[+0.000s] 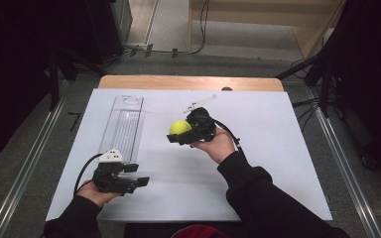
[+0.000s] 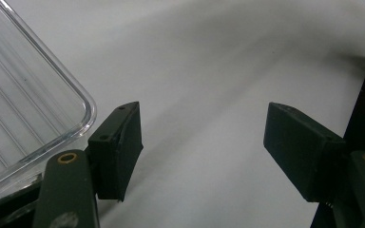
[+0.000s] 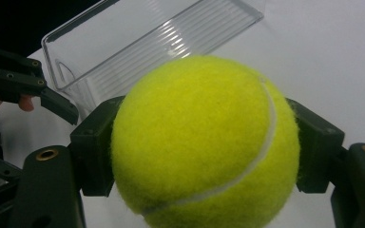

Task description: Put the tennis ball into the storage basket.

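High view: my right tongs [image 1: 178, 133] are clamped on the tennis ball [image 1: 179, 127], clear tray [image 1: 123, 121] off to their left. Left view: left tongs [image 2: 202, 142] apart, nothing btwn, over white counter [image 2: 209, 61]. Right view: ball [image 3: 204, 142] squeezed btwn both pads.

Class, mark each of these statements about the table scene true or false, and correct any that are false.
1. The right tool grips a tennis ball. True.
2. The tennis ball lies inside the clear tray. False: it is held between the right tool's jaws, to the right of the tray.
3. The left tool has open jaws with nothing between them. True.
4. The clear tray holds several balls. False: no ball is seen in it.
5. The left tool sits at the tray's near end. True.
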Tool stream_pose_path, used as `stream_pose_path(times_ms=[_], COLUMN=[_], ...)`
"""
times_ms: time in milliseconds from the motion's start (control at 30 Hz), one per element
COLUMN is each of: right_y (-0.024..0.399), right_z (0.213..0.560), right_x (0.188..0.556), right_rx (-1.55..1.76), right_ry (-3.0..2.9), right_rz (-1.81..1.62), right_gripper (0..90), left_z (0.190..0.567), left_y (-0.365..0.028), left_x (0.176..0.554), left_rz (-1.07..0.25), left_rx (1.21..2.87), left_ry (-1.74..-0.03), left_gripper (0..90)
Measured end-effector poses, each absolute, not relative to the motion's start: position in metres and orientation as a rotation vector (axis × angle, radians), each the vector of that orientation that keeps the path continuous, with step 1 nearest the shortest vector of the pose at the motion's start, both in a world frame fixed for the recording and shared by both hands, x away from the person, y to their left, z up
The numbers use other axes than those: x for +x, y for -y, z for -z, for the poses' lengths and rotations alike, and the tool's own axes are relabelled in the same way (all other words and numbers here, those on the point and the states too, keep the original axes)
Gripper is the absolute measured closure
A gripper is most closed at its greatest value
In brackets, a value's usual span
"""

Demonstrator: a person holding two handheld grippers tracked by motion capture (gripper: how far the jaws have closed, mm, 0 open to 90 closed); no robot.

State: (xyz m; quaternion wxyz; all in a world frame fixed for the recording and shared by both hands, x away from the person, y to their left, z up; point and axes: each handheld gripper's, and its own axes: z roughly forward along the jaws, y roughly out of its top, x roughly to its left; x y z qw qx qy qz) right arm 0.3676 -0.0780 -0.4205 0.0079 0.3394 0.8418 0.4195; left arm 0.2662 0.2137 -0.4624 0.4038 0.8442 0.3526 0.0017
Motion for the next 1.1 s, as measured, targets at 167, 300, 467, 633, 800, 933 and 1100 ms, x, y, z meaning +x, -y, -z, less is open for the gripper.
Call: stream_pose_path(times_ms=[167, 300, 467, 633, 800, 933, 1100], right_y=[0.074, 0.068, 0.061, 0.056, 0.052, 0.05, 0.047], right_z=[0.418, 0.416, 0.415, 0.414, 0.412, 0.41, 0.409], right_x=[0.371, 0.373, 0.376, 0.379, 0.383, 0.385, 0.387], right_rx=[1.072, 1.05, 1.057, 1.056, 1.053, 1.053, 1.059], right_ry=[-2.645, -2.651, -2.653, -2.655, -2.649, -2.647, -2.644], right_rz=[-1.323, -1.316, -1.319, -1.32, -1.327, -1.33, -1.334], right_gripper=[23.5, 23.4, 23.5, 23.5, 23.5, 23.5, 23.5], left_z=[0.462, 0.462, 0.462, 0.462, 0.462, 0.462, 0.462], left_y=[-0.214, -0.214, -0.214, -0.214, -0.214, -0.214, -0.215], left_x=[0.266, 0.266, 0.266, 0.266, 0.266, 0.266, 0.266], left_rz=[-0.003, -0.004, -0.003, -0.001, -0.001, -0.001, 0.001], left_rx=[2.131, 2.132, 2.131, 2.13, 2.126, 2.127, 2.128], left_ry=[-0.888, -0.888, -0.89, -0.891, -0.889, -0.889, -0.888], left_gripper=[29.6, 29.6, 29.6, 29.6, 29.6, 29.6, 29.6])
